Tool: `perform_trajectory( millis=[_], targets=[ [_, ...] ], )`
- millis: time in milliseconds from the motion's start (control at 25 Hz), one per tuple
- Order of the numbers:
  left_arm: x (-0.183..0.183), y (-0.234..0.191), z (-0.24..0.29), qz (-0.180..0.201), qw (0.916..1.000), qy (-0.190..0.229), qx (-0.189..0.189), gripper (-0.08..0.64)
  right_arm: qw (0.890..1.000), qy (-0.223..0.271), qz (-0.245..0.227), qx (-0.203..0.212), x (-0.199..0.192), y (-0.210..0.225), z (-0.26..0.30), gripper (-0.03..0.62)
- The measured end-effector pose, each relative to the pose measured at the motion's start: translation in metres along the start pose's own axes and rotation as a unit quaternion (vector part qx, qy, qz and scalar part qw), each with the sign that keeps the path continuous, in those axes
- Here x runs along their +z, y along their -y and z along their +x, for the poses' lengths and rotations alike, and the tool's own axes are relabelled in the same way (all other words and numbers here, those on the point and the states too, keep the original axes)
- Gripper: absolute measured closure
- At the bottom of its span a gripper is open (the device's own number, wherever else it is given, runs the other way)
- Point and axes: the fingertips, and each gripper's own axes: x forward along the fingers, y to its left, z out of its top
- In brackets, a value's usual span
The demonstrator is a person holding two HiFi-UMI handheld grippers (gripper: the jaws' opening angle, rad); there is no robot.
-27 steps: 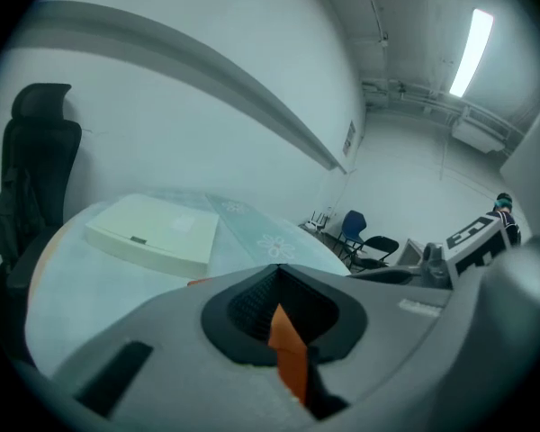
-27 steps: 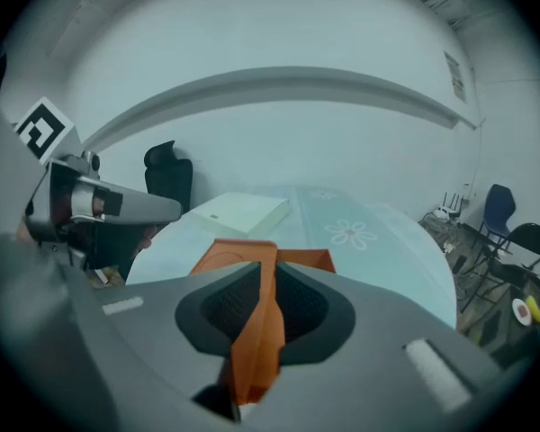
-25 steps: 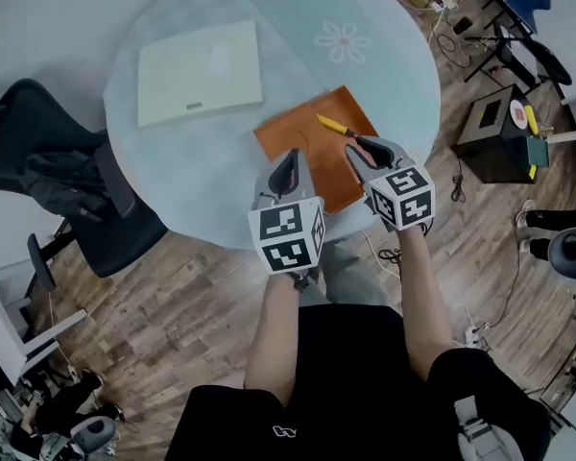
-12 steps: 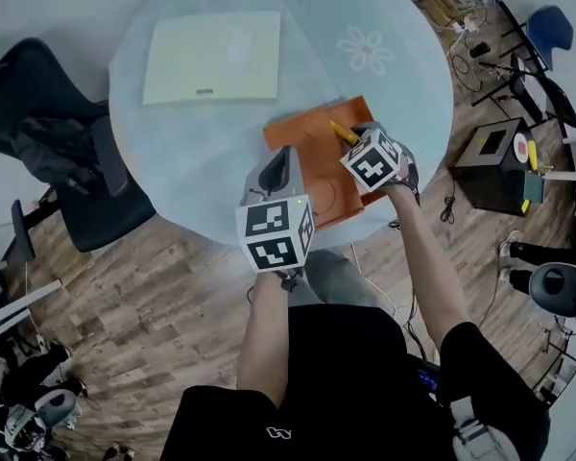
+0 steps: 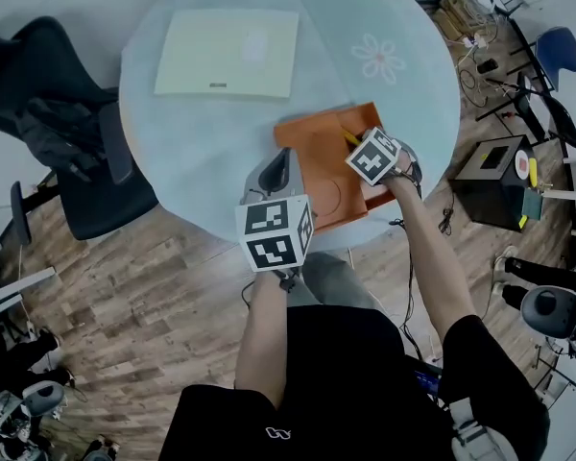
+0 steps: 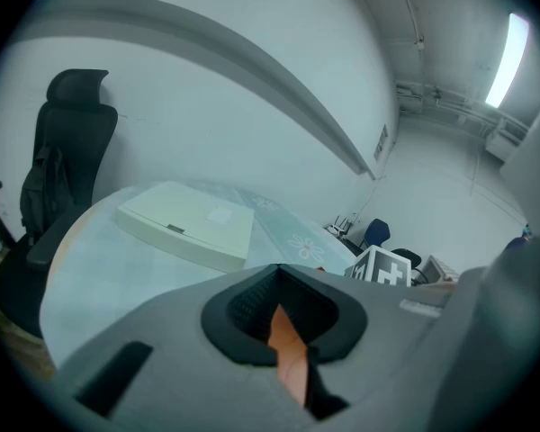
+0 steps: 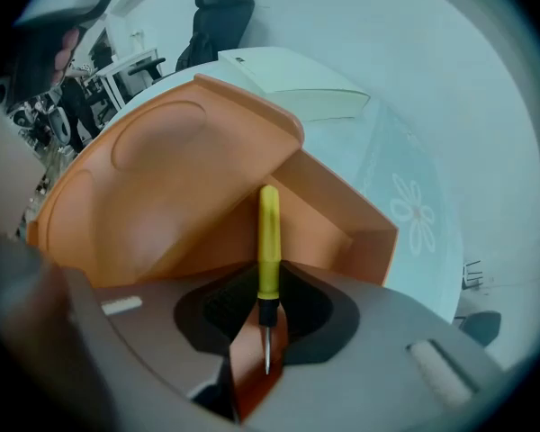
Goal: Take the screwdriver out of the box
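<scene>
An orange box [image 5: 317,157] lies open near the front edge of the round table [image 5: 192,152]. A yellow-handled screwdriver [image 7: 268,241] lies in its right compartment, the metal tip toward me. My right gripper [image 7: 268,277] points steeply down into the box [image 7: 162,178]. Its jaws are closing, and the pads meet both sides of the handle's lower end. In the head view its marker cube covers most of the screwdriver [image 5: 349,138]. My left gripper [image 5: 276,166] hovers at the box's left edge, shut and empty; the left gripper view looks past its jaws [image 6: 279,300] across the table.
A flat cream case [image 5: 228,54] lies closed at the far side of the table. A black office chair [image 5: 67,133] stands at the table's left. A black box [image 5: 494,171] and cables are on the wooden floor to the right.
My right gripper has tipped over and dropped into the box, down onto the screwdriver. The left gripper has drifted a little toward the box's left edge.
</scene>
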Motion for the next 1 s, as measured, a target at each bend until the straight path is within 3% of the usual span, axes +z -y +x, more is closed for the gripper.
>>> perform_trajectory(
  millis=[80, 160, 240, 320, 400, 520, 720, 760, 880, 1000],
  targets=[
    [0.002, 0.004, -0.002, 0.005, 1.0, 0.001, -0.007, 0.559, 1.0, 0.006, 0.029, 0.005, -0.003, 0.002, -0.002, 0.511],
    [0.005, 0.007, -0.004, 0.009, 0.9999, 0.004, -0.014, 0.558, 0.996, 0.028, 0.088, 0.006, -0.006, 0.006, -0.01, 0.511],
    [0.007, 0.005, -0.004, 0.008, 0.9998, 0.007, -0.019, 0.559, 0.983, 0.07, 0.172, 0.011, -0.005, 0.013, -0.028, 0.511],
    [0.007, 0.002, -0.003, 0.004, 0.9998, 0.006, -0.021, 0.558, 0.962, 0.124, 0.242, 0.013, 0.0, 0.019, -0.054, 0.511],
    [0.009, 0.003, -0.002, 0.004, 0.9996, 0.004, -0.026, 0.56, 0.938, 0.194, 0.286, 0.011, 0.011, 0.023, -0.086, 0.511],
    [0.016, 0.021, -0.003, 0.023, 0.9985, 0.012, -0.048, 0.56, 0.894, 0.312, 0.322, 0.006, 0.031, 0.027, -0.143, 0.509],
    [0.054, 0.03, -0.013, 0.051, 0.9958, 0.05, -0.057, 0.558, 0.797, 0.5, 0.337, 0.018, 0.06, 0.028, -0.241, 0.508],
    [0.063, 0.031, -0.017, 0.055, 0.9952, 0.059, -0.056, 0.559, 0.786, 0.519, 0.335, 0.012, 0.062, 0.028, -0.255, 0.508],
    [0.092, 0.038, -0.029, 0.074, 0.9913, 0.089, -0.063, 0.558, 0.779, 0.544, 0.312, -0.027, 0.069, 0.027, -0.285, 0.506],
    [0.114, 0.052, -0.037, 0.09, 0.9859, 0.117, -0.078, 0.559, 0.773, 0.564, 0.291, -0.034, 0.077, 0.024, -0.308, 0.506]
  ],
)
